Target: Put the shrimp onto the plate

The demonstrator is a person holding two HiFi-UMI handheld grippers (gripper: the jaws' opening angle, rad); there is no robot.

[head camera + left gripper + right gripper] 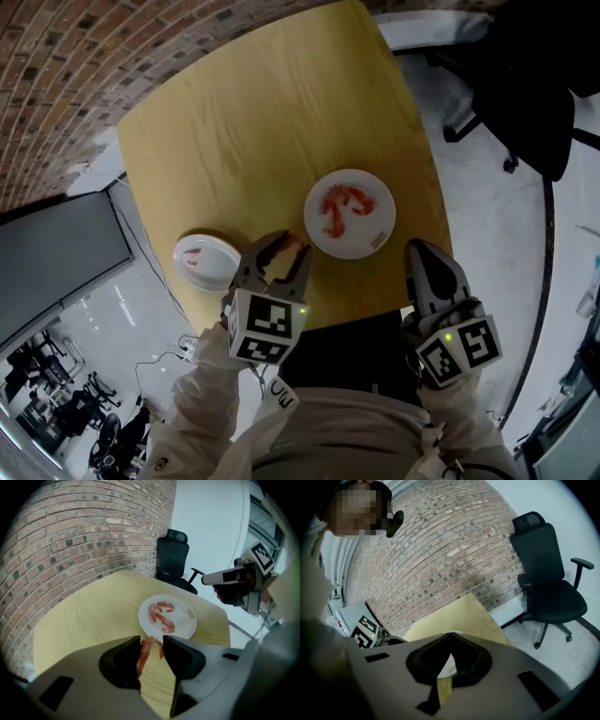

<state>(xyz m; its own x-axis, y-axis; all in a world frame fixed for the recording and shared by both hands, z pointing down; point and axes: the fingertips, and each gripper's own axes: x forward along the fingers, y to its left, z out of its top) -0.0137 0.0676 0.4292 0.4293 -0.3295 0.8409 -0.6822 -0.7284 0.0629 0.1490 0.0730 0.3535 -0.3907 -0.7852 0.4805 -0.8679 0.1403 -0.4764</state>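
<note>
L claw (151, 639) w/ curled orange-red shrimp (146, 650)

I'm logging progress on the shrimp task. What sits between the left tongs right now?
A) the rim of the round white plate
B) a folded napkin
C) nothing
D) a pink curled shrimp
D: in the left gripper view the left tongs pinch a pink curled shrimp, not yet over the round white plate, which already bears other shrimp.

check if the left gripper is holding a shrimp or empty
Holding one: the left gripper has a shrimp pinched between its jaw tips, seen in its own view, short of the plate.
</note>
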